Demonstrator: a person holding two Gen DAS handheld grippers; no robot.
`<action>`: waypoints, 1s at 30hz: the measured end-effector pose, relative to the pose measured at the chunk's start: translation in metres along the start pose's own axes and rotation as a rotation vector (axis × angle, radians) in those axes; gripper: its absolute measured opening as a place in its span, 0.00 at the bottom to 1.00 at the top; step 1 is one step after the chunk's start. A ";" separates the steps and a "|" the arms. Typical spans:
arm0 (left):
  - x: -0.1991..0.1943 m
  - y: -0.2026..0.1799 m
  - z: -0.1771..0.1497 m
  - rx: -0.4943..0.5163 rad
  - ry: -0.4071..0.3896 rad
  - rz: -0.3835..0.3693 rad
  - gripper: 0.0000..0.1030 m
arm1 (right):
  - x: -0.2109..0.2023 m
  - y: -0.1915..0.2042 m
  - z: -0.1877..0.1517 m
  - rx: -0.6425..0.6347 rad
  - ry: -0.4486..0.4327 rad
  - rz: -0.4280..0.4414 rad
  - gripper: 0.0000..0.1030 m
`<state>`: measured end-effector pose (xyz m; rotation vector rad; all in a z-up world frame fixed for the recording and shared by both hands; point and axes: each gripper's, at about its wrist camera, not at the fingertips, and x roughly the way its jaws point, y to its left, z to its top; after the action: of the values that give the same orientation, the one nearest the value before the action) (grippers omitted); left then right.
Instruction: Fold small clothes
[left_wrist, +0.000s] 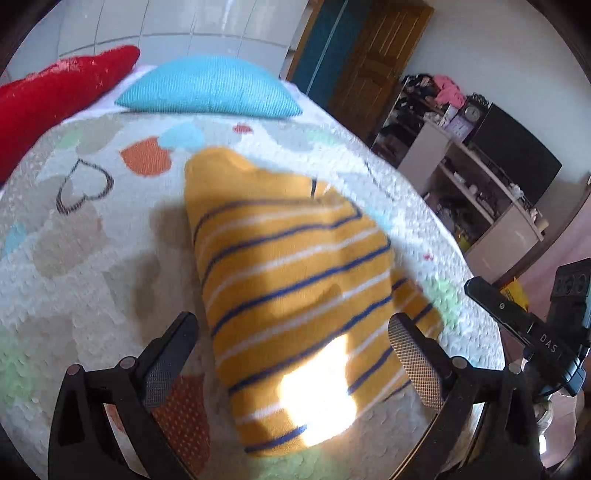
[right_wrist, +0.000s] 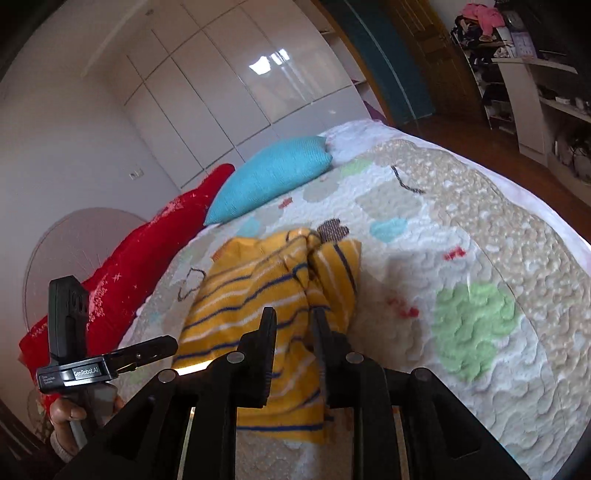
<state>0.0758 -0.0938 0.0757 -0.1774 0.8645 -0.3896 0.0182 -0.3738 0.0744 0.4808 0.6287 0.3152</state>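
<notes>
The left tongs (left_wrist: 291, 354) are held spread wide and angled down over the yellow striped garment (left_wrist: 291, 295), nothing gripped. The right tongs (right_wrist: 293, 354) are parted by a narrow gap and tilted down at the garment's near edge; cloth shows through the gap, but pad contact cannot be told. The garment lies folded on the quilted bed (right_wrist: 480, 258), long axis running away toward the blue pillow (right_wrist: 273, 173). Open quilt is seen on both sides.

Ahead of both tools: striped garment (left_wrist: 288, 295) lying on quilt (left_wrist: 92, 277). Bare quilt open left and right of it. Beyond: blue cushion (left_wrist: 210, 90), red cushion (left_wrist: 55, 92) block the far edge.
</notes>
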 end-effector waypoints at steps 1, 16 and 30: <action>-0.002 0.000 0.010 -0.002 -0.024 0.004 1.00 | 0.006 0.002 0.010 0.007 -0.001 0.022 0.21; 0.117 0.028 0.009 -0.147 0.166 0.057 1.00 | 0.101 -0.026 0.000 0.082 0.163 0.041 0.08; 0.074 -0.001 0.021 -0.049 0.083 0.140 1.00 | 0.123 -0.021 0.022 0.142 0.177 0.220 0.15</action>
<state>0.1348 -0.1242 0.0375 -0.1456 0.9633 -0.2464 0.1296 -0.3471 0.0198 0.6650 0.7754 0.5281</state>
